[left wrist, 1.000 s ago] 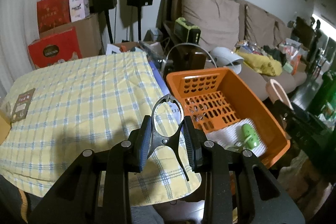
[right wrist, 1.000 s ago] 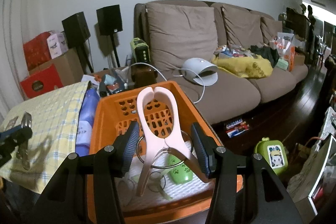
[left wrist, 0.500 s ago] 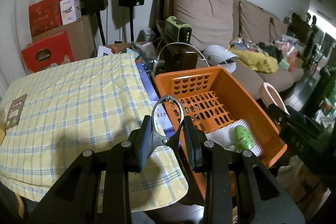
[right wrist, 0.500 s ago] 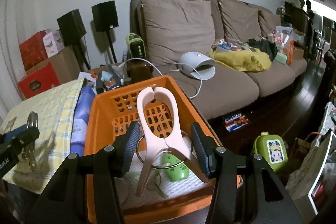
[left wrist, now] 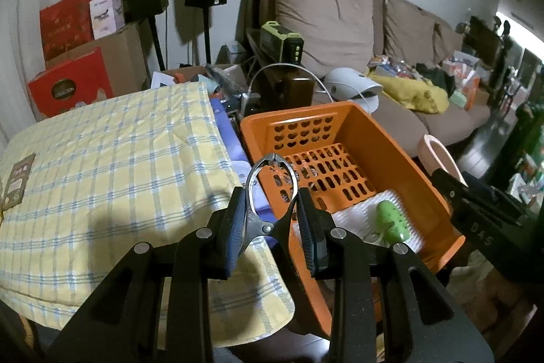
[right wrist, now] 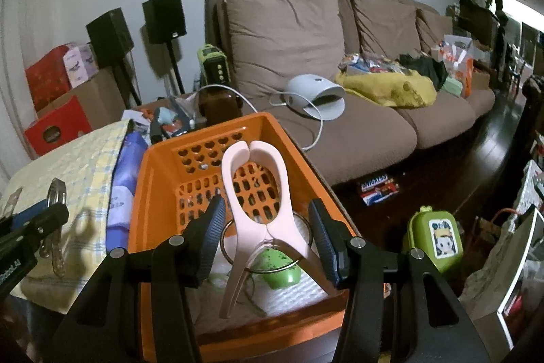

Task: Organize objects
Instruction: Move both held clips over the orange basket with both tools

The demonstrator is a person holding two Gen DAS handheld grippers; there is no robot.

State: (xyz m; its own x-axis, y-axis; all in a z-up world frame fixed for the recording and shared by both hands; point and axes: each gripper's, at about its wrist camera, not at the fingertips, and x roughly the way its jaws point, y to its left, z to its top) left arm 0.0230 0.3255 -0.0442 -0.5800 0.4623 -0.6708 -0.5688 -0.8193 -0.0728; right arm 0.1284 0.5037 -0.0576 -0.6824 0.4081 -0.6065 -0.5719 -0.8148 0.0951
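Note:
My left gripper [left wrist: 270,210] is shut on a small dark metal clip [left wrist: 268,189], held over the edge of the yellow checked cloth [left wrist: 102,159], just left of the orange basket [left wrist: 391,142]. My right gripper [right wrist: 265,220] is shut on a large pink clothes peg [right wrist: 255,186], which hangs above the inside of the orange basket [right wrist: 210,128]. A green toy-like piece [right wrist: 278,267] and a wire ring lie on white cloth in the basket's near end. The left gripper [right wrist: 34,223] with its metal clip [right wrist: 56,193] shows at the far left of the right wrist view.
A brown sofa [right wrist: 340,131] with clutter stands behind the basket. Red and brown boxes [left wrist: 74,80] and two speakers on stands line the wall. A green case [right wrist: 431,237] sits on the dark floor to the right. A blue cloth [right wrist: 125,165] lies between table and basket.
The left gripper with the metal clip has drifted slightly to the right, toward the basket. The right gripper and the pink peg have kept still.

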